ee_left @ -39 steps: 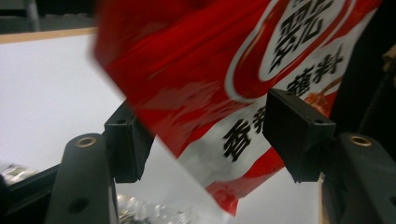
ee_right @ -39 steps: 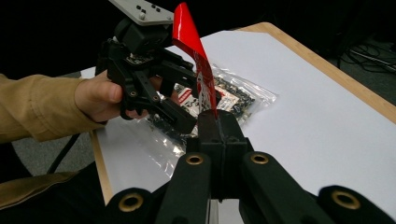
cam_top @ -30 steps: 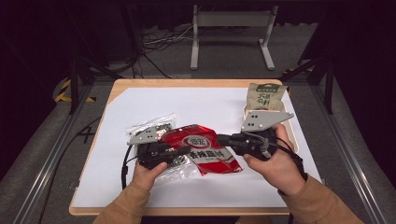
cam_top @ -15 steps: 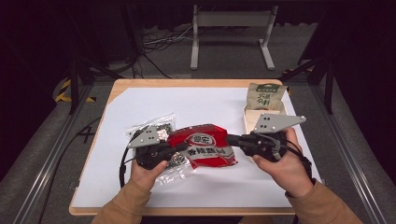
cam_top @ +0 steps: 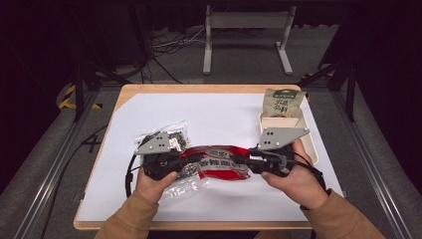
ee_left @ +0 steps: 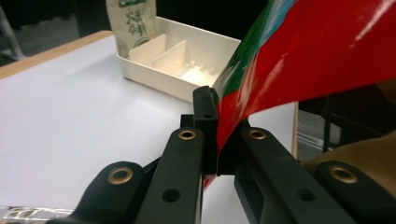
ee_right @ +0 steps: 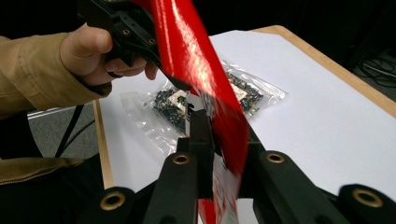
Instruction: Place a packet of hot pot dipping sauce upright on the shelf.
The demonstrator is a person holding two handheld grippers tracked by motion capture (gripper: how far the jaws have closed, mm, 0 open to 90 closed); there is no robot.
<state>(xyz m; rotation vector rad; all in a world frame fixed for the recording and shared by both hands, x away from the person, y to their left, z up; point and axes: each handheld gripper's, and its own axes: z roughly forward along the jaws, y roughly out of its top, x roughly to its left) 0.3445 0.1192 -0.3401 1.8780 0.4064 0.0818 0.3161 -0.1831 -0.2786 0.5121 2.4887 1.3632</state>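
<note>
Red snack bag [cam_top: 219, 162] has come up off the bench [cam_top: 224, 114] since a second ago, now level between my hands. My left gripper [ee_left: 215, 140] pinches one end; my right gripper [ee_right: 219, 154], jaws just eased slightly, still pinches the other. Looks ready to carry toward the tray [cam_top: 311, 142].

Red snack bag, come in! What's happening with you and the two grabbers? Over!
Left gripper shut on the red bag. Right gripper clamps the other end, jaws just eased slightly. Bag stretched between them above the clear packet. Tray apart, nothing blocking.
</note>
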